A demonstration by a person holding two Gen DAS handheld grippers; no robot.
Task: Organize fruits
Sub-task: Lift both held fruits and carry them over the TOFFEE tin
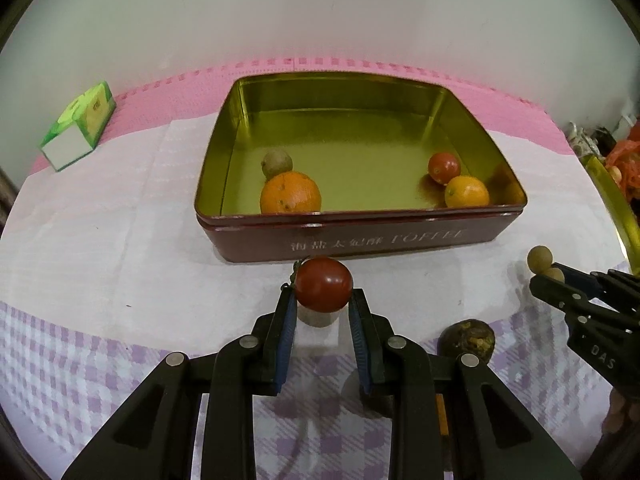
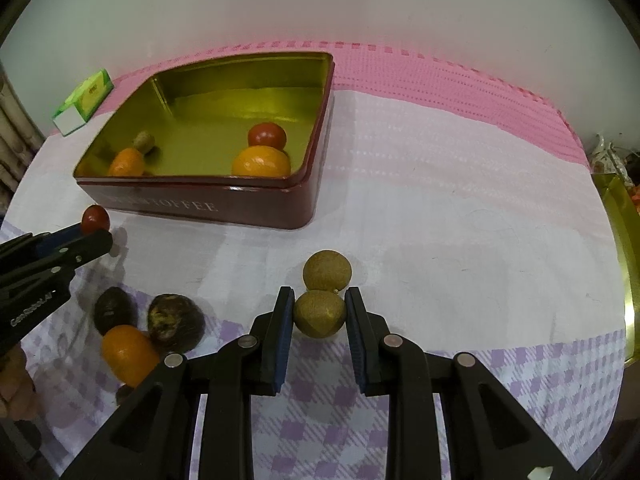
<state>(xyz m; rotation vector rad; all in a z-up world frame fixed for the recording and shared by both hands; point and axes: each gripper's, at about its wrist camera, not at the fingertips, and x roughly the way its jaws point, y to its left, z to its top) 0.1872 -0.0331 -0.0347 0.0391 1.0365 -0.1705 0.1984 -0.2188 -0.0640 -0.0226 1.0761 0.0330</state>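
Observation:
My left gripper [image 1: 323, 294] is shut on a red cherry tomato [image 1: 323, 283] with a green stem, held just in front of the dark red tin [image 1: 400, 240]; its shadow lies on the cloth below. The right wrist view shows that gripper [image 2: 94, 232] and tomato [image 2: 95, 219] at the left. My right gripper [image 2: 319, 292] is shut on a tan round fruit [image 2: 319, 315] joined to a second one [image 2: 327, 270]. The gold-lined tin [image 2: 200, 208] holds an orange [image 1: 290, 193], a brownish fruit [image 1: 277, 162], a red tomato [image 1: 443, 167] and a small orange [image 1: 466, 192].
Two dark wrinkled fruits [image 2: 114, 310] [image 2: 174, 320] and an orange [image 2: 128, 354] lie on the checked cloth at the lower left. A green and white carton [image 1: 78, 126] sits at the far left. A gold tin lid [image 2: 624, 280] stands at the right edge.

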